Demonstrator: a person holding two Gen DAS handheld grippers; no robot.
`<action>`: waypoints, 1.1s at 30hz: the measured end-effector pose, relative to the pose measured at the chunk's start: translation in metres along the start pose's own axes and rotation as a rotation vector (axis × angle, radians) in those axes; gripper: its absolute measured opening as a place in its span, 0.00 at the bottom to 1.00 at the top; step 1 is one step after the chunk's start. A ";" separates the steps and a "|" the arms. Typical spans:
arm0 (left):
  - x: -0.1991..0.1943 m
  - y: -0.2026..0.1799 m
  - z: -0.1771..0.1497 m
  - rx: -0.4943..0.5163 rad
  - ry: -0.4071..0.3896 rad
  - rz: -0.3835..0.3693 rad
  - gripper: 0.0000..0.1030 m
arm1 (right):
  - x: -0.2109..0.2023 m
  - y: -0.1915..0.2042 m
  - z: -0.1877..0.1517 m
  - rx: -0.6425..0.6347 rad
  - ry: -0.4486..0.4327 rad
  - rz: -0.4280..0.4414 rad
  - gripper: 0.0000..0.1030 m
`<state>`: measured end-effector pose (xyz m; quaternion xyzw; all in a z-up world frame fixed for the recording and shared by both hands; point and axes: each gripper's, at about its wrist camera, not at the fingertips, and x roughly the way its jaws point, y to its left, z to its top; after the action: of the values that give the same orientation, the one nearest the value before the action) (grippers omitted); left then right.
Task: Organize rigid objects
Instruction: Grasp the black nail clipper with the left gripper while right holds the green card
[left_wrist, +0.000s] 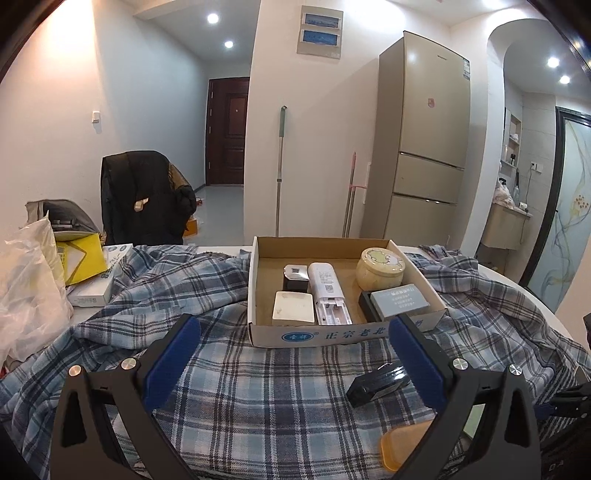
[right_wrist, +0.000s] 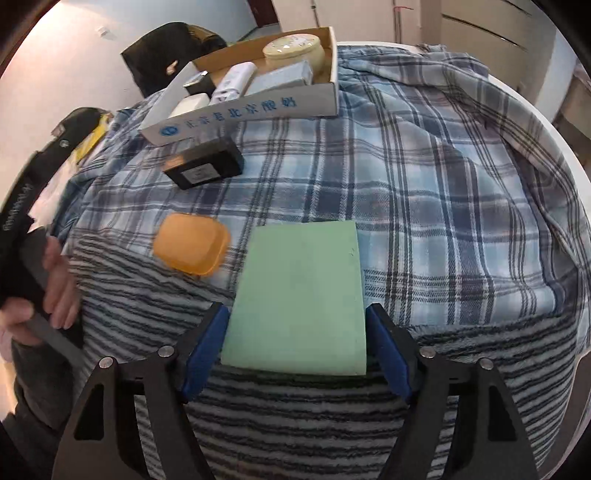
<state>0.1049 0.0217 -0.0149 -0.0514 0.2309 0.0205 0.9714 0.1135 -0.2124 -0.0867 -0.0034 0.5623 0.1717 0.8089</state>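
Note:
My right gripper (right_wrist: 295, 308) is shut on a flat pale green box (right_wrist: 299, 295), with a blue pad against each long side. It holds the box above the plaid cloth. To its left an orange case (right_wrist: 192, 249) lies on the cloth, and a black box (right_wrist: 205, 162) sits farther off, just before the cardboard tray (right_wrist: 243, 110). My left gripper (left_wrist: 293, 321) is open wide and empty, facing the tray (left_wrist: 255, 288). The black box (left_wrist: 376, 384) lies by its right finger and the orange case (left_wrist: 402, 446) lower right. The tray holds a cream round tin (left_wrist: 382, 273), a white remote (left_wrist: 328, 291) and several small boxes.
A plaid cloth (left_wrist: 207, 288) covers the white round table (right_wrist: 554, 122). Plastic bags, a yellow packet (left_wrist: 83, 254) and a white carton crowd its left end. A chair with a dark jacket (left_wrist: 147, 195) stands behind. A person's hand (right_wrist: 59, 280) grips the left gripper's handle.

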 end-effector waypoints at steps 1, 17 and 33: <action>-0.001 0.000 0.000 0.000 -0.006 0.000 1.00 | -0.001 0.001 0.001 0.006 -0.002 -0.008 0.73; -0.009 -0.006 0.004 0.035 -0.007 -0.012 1.00 | -0.022 0.024 0.018 -0.110 -0.193 -0.246 0.67; 0.056 -0.053 0.009 0.259 0.402 -0.394 0.57 | -0.042 -0.026 0.041 0.058 -0.364 -0.112 0.67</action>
<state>0.1622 -0.0292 -0.0275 0.0258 0.4046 -0.2082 0.8901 0.1450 -0.2401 -0.0384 0.0198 0.4106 0.1077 0.9052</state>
